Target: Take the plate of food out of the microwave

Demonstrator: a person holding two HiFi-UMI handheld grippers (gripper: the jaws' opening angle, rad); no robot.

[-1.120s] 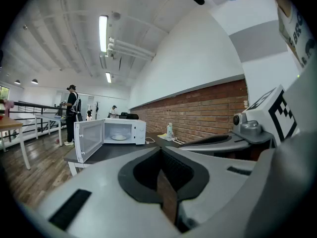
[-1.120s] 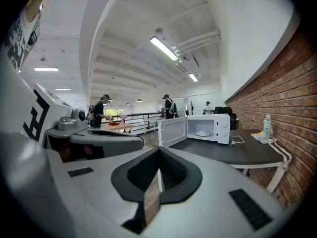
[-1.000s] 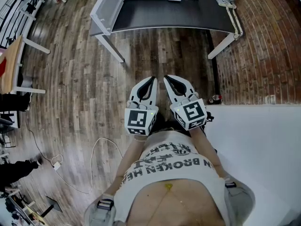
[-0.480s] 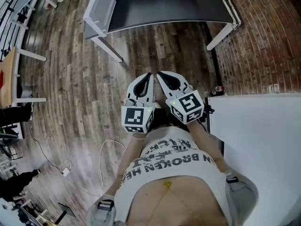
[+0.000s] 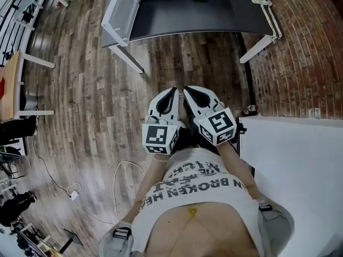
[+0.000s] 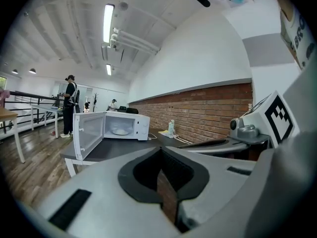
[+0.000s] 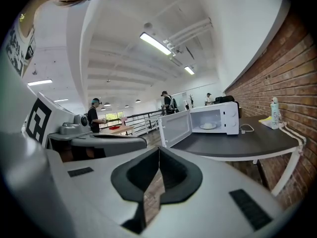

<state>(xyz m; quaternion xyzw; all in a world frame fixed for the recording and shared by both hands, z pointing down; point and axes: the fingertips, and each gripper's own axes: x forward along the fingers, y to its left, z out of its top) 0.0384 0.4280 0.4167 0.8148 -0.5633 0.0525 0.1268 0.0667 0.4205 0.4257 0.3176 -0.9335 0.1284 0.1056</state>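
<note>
A white microwave (image 6: 113,127) stands on a dark table (image 5: 198,15) some way ahead, with its door (image 5: 120,8) swung open to the left. Inside it sits a plate of pale food (image 6: 120,131), which the right gripper view also catches as the plate (image 7: 208,126) in the microwave (image 7: 214,118). My left gripper (image 5: 173,91) and right gripper (image 5: 187,90) are side by side in front of the person's body, above the wooden floor and well short of the table. Both are shut with nothing in them. In its own view the left gripper (image 6: 159,150) has its jaws closed, and so does the right gripper (image 7: 158,149).
A white bottle (image 7: 274,112) and a white cable (image 7: 246,128) lie on the table's right part. A brick wall (image 6: 208,113) runs along the right, and a white block (image 5: 295,159) stands at my right side. A cord (image 5: 115,178) lies on the floor at left. People stand far off.
The head view has swayed a little, so the table shifted in the picture. Both grippers stay shut, close together, in nearly the same place.
</note>
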